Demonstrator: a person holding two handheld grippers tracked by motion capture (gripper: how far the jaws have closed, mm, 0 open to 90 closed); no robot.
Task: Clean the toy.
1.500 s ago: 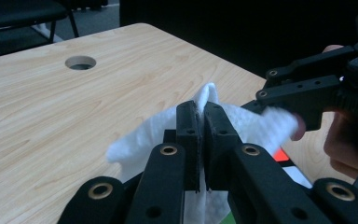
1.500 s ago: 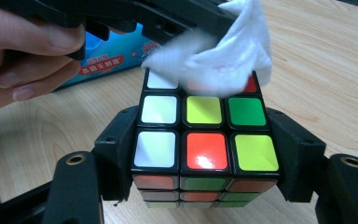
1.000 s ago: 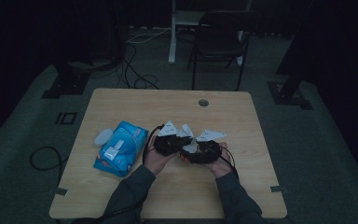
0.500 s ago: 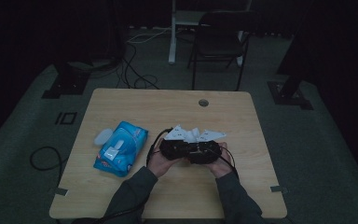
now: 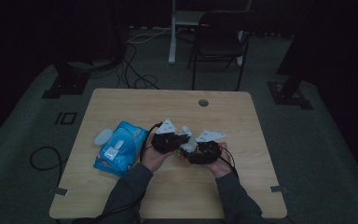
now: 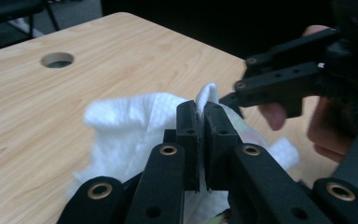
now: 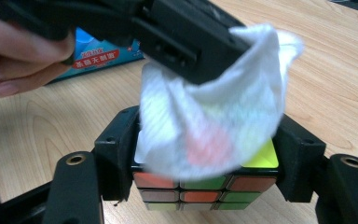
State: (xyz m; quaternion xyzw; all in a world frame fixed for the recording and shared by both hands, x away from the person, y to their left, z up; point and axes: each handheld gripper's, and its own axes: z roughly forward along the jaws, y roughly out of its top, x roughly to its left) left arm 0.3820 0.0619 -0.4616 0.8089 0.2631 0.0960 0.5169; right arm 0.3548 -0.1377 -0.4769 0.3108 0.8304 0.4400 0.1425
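**Wipe pressed on a clamped puzzle cube**

While the right hand-held gripper (image 7: pixel 205 158) sits clamped on a colour puzzle cube (image 7: pixel 205 189), its two black jaws pressing the cube's opposite sides, the left hand-held gripper (image 6: pixel 199 126) has its jaws drawn together on a fold of a white wipe (image 6: pixel 130 121). In the right gripper view that wipe drapes over the top face of the cube, thin enough that red and yellow-green tiles show through it, and the left tool reaches in from above with the cloth pinched at its tip. Orange, green and red tiles line the cube's near face below the cloth. Seen from the high view, both tools meet just above the middle of the desk (image 5: pixel 242 116), held by the person's hands, with the cube and wipe between them. Well to the left of them lies a blue pack of wipes (image 5: pixel 120 148), flat on the wood, with a small pale lid-like piece (image 5: pixel 103 136) just beside its far left corner. Near the desk's far edge is a round cable hole (image 5: pixel 203 102).
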